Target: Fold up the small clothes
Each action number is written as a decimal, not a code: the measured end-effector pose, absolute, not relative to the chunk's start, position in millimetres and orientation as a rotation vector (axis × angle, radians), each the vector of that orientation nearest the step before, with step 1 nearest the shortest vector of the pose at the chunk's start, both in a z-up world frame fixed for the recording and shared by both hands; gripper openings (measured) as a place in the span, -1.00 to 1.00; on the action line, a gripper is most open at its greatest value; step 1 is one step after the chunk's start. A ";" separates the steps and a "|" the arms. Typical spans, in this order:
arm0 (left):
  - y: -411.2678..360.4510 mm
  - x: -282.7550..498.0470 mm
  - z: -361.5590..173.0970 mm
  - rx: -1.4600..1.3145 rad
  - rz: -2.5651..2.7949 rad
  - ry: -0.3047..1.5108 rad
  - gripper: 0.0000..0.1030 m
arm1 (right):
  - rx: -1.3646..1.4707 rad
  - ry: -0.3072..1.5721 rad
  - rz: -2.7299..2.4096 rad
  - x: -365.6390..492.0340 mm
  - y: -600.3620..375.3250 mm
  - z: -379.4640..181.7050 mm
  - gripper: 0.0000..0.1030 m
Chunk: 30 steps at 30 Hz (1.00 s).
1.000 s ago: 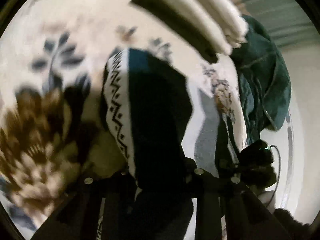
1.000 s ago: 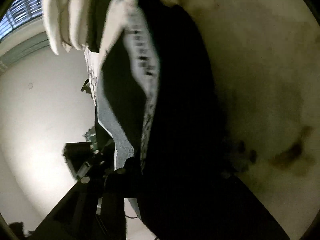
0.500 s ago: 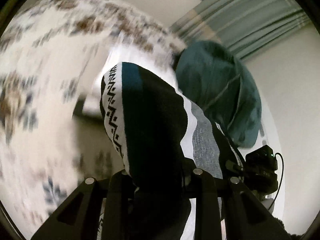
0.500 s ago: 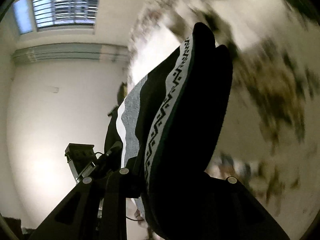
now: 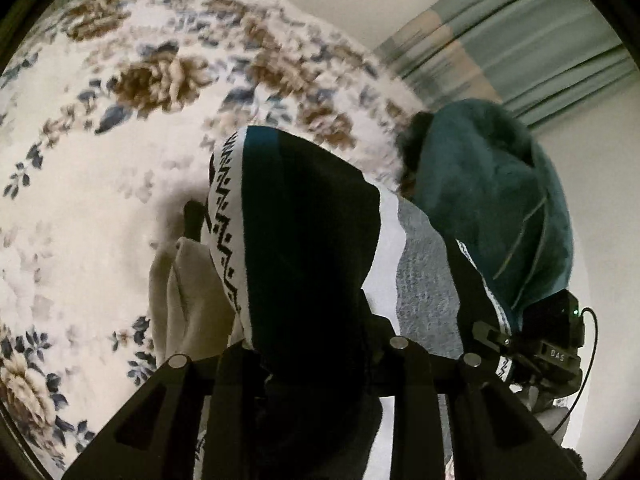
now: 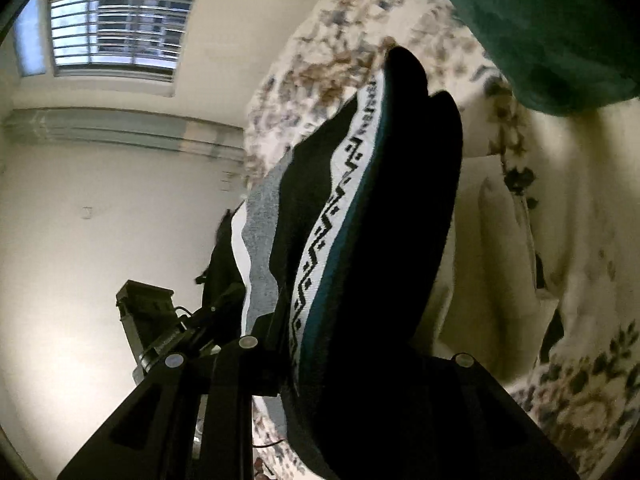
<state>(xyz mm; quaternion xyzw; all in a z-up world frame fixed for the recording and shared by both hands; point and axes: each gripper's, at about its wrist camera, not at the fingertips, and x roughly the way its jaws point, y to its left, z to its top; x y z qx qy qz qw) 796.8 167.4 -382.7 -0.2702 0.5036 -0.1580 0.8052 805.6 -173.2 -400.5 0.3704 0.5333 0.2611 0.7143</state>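
Observation:
A dark knit garment (image 5: 304, 240) with a white zigzag band, a teal stripe and a grey panel is stretched between both grippers above a floral blanket. My left gripper (image 5: 316, 356) is shut on one end of it. My right gripper (image 6: 352, 364) is shut on the other end of the garment (image 6: 372, 216). The right gripper (image 5: 532, 344) also shows at the right of the left wrist view, and the left gripper (image 6: 168, 332) at the left of the right wrist view. The fabric hides the fingertips.
A cream floral blanket (image 5: 120, 128) covers the surface. A folded cream cloth (image 5: 188, 292) lies under the garment and shows in the right wrist view (image 6: 496, 248). A dark green garment (image 5: 492, 200) is heaped at the right. Curtains (image 5: 520, 40) and a window (image 6: 116, 36) are behind.
Both grippers have tilted up and moved with the garment held between them. The stack of cream cloths that was ahead now lies below the garment.

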 end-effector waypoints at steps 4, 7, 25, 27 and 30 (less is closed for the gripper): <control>169.6 790.8 -381.5 -0.572 -0.351 1.105 -0.29 | 0.781 1.230 0.548 821.8 -174.4 -416.6 -0.41; 168.9 779.0 -362.9 -0.424 -0.208 1.091 0.58 | 0.639 1.274 0.445 818.3 -174.5 -408.0 0.14; 104.5 627.3 -271.7 -0.117 0.084 0.936 0.94 | -0.081 1.057 -0.031 644.6 -136.4 -279.7 1.00; 96.3 602.5 -254.8 -0.104 0.086 0.923 0.94 | -0.074 1.024 -0.046 620.3 -133.9 -259.1 1.00; 88.5 558.8 -221.9 -0.089 0.084 0.902 0.94 | -0.079 0.980 -0.061 579.6 -132.7 -225.9 1.00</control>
